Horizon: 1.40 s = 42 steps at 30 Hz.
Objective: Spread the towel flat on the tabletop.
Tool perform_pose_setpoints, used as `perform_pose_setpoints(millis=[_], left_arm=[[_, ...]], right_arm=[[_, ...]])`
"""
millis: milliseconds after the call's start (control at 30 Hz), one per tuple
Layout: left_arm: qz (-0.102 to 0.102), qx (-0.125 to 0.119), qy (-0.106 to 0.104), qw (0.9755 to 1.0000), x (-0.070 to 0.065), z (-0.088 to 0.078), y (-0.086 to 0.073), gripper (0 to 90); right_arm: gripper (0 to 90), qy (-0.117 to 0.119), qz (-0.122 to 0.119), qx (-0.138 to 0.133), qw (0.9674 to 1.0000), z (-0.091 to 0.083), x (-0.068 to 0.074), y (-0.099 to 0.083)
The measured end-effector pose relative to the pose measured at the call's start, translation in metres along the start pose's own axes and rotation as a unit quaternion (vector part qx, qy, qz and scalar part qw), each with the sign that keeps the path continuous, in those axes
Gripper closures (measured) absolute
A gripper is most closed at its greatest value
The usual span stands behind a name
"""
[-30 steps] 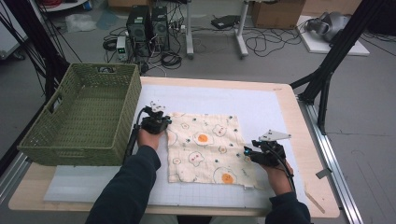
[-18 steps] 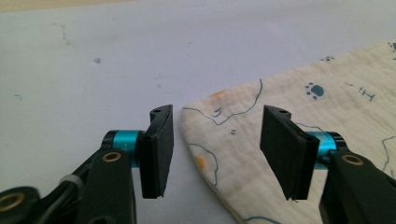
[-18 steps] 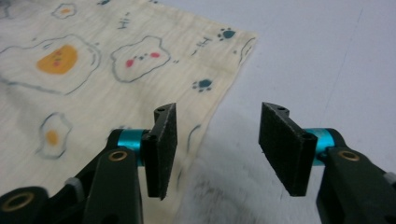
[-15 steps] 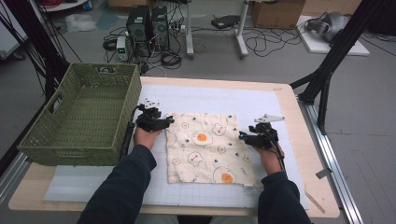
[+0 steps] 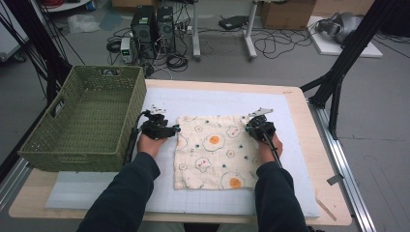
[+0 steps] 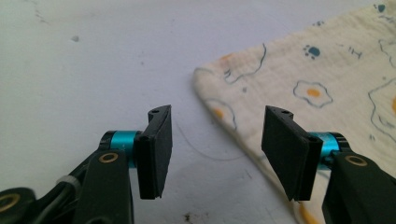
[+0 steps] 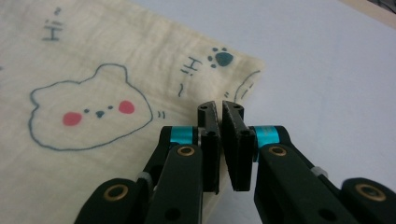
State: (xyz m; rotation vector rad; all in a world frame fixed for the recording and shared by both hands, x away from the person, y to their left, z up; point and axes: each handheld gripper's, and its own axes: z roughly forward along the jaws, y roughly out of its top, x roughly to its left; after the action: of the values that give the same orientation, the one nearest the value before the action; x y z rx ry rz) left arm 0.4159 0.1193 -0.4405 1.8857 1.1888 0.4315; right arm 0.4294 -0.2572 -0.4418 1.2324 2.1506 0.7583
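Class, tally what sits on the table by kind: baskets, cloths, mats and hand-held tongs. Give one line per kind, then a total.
Basket: 1
Cloth: 1
Mat: 1
Tongs: 2, left tongs and right tongs
Total: 5

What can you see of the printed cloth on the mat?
The cloth is a cream, crinkled, gauze-like square printed with fried eggs, bear faces, paw prints and small words. It lies spread nearly flat on the white mat, right of the green basket, its corners slightly rumpled. The right hand-held gripper has shut at the edge by its far right corner; whether fabric is pinched is unclear. The left hand-held gripper stands open, its jaws either side of the far left corner.
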Motion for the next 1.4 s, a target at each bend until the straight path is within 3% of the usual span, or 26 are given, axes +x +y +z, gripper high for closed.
perform_pose_setpoints(millis=[67,233,400,433,500,567,600,667,767,900,967,1067,1133,1200,1267,1400], left_arm=[[0.007,0.004,-0.007,0.9999,-0.003,0.002,0.0,44.6],[0.021,0.008,-0.014,0.9996,-0.012,0.012,-0.002,48.5],[0.05,0.017,0.006,0.9986,-0.018,0.017,-0.003,51.8],[0.055,0.014,0.002,0.9984,-0.018,0.017,-0.003,55.7],[0.068,0.015,-0.008,0.9975,-0.018,0.017,-0.003,76.8],[0.094,0.015,0.016,0.9953,-0.02,0.018,0.0,87.7],[0.089,0.015,0.029,0.9955,-0.018,0.019,0.002,88.1],[0.077,0.012,0.043,0.996,-0.011,0.021,0.007,88.4],[0.065,0.007,0.046,0.9968,-0.005,0.021,0.01,88.1],[0.03,0.003,0.034,0.999,-0.001,0.02,0.009,68.6],[0.031,0.007,0.027,0.9991,-0.001,0.018,0.009,64.9],[0.032,0.009,0.021,0.9992,-0.002,0.014,0.01,59.2],[0.031,0.009,0.016,0.9994,-0.003,0.011,0.011,57.4],[0.03,0.02,0.008,0.9993,-0.005,0.008,0.011,54.7],[0.035,0.035,0.001,0.9988,-0.009,0.006,0.01,53.3],[0.034,0.028,-0.021,0.9988,-0.016,0.0,-0.001,54.2]], right_arm=[[80.1,-0.001,0.032,-0.005,0.9995,0.0,-0.004,-0.002],[66.3,0.016,0.031,-0.024,0.9991,-0.01,-0.004,-0.004],[61.4,0.038,0.045,-0.038,0.9975,-0.028,-0.011,-0.008],[61.3,0.039,0.045,-0.042,0.9973,-0.032,-0.012,-0.009],[61.3,0.039,0.046,-0.054,0.9967,-0.04,-0.014,-0.012],[61.3,0.041,0.049,-0.057,0.9963,-0.045,-0.016,-0.016],[61.3,0.042,0.046,-0.059,0.9963,-0.046,-0.017,-0.019],[61.7,0.044,0.046,-0.057,0.9964,-0.048,-0.017,-0.024],[61.6,0.055,0.05,-0.051,0.9959,-0.05,-0.015,-0.033],[60.4,0.094,0.043,-0.04,0.9939,-0.045,-0.008,-0.039],[61.7,0.108,0.031,-0.026,0.9933,-0.04,-0.001,-0.038],[82.8,0.116,0.009,-0.017,0.993,-0.036,0.006,-0.037],[85.8,0.076,-0.009,-0.013,0.997,-0.036,0.007,-0.035],[85.9,0.04,-0.003,-0.009,0.9992,-0.035,0.005,-0.035],[83.2,0.038,0.015,-0.01,0.9991,-0.036,0.003,-0.036],[67.0,0.037,0.019,-0.016,0.999,-0.042,0.001,-0.037]])
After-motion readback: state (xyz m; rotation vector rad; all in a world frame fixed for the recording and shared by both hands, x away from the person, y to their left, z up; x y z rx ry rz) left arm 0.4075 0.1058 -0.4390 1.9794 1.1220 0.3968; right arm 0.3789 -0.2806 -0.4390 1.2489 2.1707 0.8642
